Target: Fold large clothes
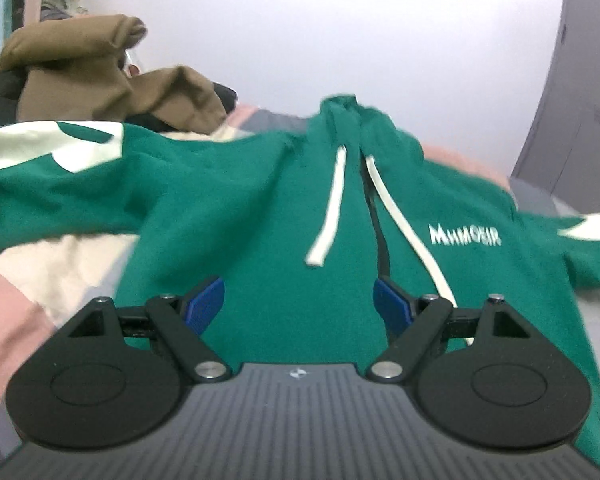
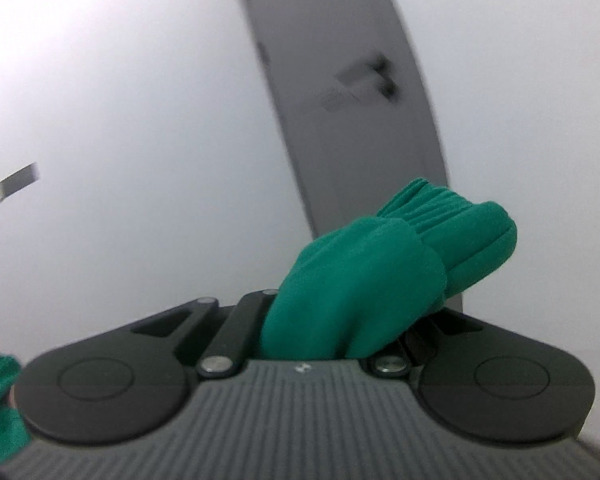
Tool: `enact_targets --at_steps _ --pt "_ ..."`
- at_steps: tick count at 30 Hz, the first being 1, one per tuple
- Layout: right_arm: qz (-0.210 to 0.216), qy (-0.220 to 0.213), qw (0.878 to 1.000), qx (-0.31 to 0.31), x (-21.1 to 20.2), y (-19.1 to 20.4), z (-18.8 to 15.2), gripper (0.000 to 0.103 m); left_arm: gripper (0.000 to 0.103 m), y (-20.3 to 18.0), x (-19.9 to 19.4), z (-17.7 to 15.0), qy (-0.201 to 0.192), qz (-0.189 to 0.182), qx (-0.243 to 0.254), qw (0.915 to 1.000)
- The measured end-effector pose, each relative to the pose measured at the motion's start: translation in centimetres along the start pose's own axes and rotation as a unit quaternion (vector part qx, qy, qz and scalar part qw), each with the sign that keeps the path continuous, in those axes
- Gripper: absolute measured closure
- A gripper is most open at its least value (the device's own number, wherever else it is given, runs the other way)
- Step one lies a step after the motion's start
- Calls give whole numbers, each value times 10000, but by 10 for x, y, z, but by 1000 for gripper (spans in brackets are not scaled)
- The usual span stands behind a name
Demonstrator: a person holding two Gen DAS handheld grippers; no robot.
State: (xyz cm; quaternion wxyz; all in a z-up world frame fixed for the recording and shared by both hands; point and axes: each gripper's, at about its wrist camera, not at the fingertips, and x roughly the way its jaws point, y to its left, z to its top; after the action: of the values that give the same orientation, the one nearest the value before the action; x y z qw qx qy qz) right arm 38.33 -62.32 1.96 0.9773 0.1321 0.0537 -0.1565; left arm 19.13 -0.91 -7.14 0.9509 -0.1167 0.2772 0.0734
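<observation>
Left tool [image 1: 299, 305] spread wide above green hoodie [image 1: 260, 208], blue pads [image 1: 204, 304] clear of the fabric, nothing gripped. Right tool [image 2: 332, 320] clamped on hoodie's ribbed cuff [image 2: 452, 232], lifted before grey door [image 2: 340, 80]. Hoodie face up on patchwork bed cover [image 1: 40, 272], white drawstrings [image 1: 328, 208] loose. Brown garment [image 1: 100, 76] heaped behind.

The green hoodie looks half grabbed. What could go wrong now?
1. The right gripper is shut on only the ribbed cuff of the green cotton hoodie, so the sleeve could slip out.
2. The left gripper has its blue-padded fingers open above the chest; closing there might catch a white drawstring.
3. The brown crumpled garment lies close behind, crowding the fold.
</observation>
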Motion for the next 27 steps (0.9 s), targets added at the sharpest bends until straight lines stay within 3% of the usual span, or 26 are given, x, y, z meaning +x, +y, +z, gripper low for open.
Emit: enact_targets --at_steps 6,10,14,19,24,27 --pt "624 -525 9896 -1188 -72 102 58 94 18 28 -49 5 -571 90 -196 9981" --pt "1151 -752 9720 -1908 -124 182 74 94 18 54 -72 10 -509 -286 -678 9960" --pt "1725 -870 9497 -2466 -168 251 65 94 18 86 -79 9 -268 -733 -1312 9883" --pt "2463 -489 9384 -2375 -226 306 20 93 18 114 -75 -7 132 -1230 -2114 9695" --pt "2929 33 9255 -2402 -254 342 -46 93 18 129 -80 -8 -77 -1395 -2035 9690" --pt "3086 201 9099 -2764 -275 367 -88 93 18 140 -79 -4 -209 -1517 -2189 9637"
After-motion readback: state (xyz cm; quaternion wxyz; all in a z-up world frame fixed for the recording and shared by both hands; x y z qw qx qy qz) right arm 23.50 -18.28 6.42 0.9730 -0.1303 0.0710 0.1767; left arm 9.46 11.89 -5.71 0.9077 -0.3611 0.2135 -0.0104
